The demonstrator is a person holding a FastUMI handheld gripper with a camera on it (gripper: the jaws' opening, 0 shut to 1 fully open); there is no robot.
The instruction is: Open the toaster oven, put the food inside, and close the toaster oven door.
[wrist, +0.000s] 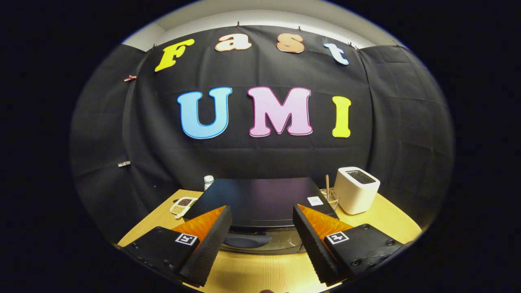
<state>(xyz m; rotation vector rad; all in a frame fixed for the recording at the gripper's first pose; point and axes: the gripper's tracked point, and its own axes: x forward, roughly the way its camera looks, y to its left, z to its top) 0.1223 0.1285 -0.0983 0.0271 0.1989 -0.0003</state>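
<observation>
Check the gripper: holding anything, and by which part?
Nothing held. The gripper is open, fingers apart above the toaster oven, whose door handle lies between them, untouched.

Dim booth, light from above; sharp centre, strong fisheye bending (edges darken).

Black cloth wall [260, 158], wooden table [260, 272].

The gripper [262, 221] is held with its fingers spread wide apart, nothing being gripped. Just ahead of them, on the wooden bench [390, 219], a dark toaster oven [260, 199] is seen from above, its door handle [247, 241] lying between the fingers. To the right a white toaster [356, 189] is placed; to the left, a small divided tray [183, 205] and a white bottle [208, 181].
</observation>
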